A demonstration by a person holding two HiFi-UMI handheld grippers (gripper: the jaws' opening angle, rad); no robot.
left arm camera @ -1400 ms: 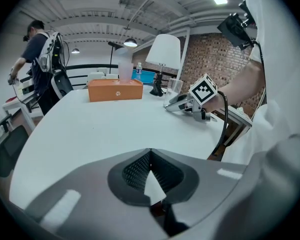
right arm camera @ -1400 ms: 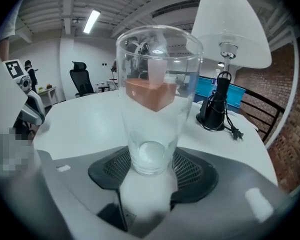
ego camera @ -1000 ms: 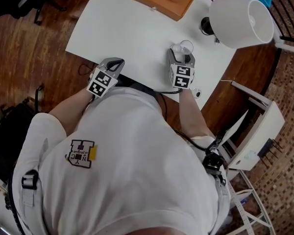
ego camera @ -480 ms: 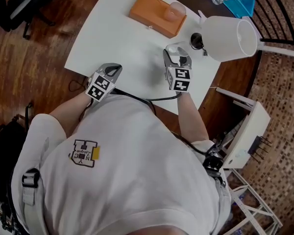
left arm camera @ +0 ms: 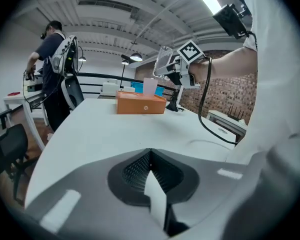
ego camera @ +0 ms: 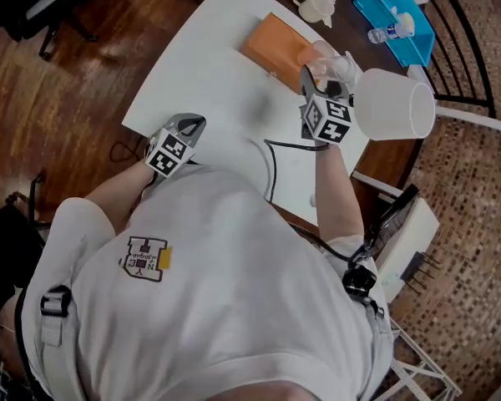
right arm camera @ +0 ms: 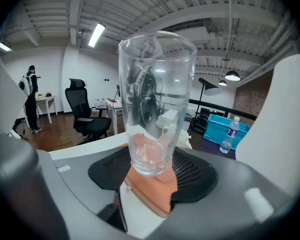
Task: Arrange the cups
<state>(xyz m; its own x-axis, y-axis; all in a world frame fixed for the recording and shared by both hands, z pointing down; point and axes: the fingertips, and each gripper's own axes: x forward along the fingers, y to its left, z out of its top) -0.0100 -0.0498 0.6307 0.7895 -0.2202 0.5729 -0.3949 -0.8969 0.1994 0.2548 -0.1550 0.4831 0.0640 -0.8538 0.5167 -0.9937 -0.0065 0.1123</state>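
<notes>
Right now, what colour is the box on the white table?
Orange. The box shows best in the left gripper view.

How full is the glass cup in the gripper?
Empty. The glass cup, upright in the right gripper, is see-through to its bottom, with no liquid inside.

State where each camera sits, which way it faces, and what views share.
Head view: on the head, steeply down at the white table; torso, arms, left gripper, right gripper show.
Left gripper view: over its shut jaws, across the table to the orange box; right arm shows.
Right gripper view: along its jaws at the held glass cup.
All share the orange box.
</notes>
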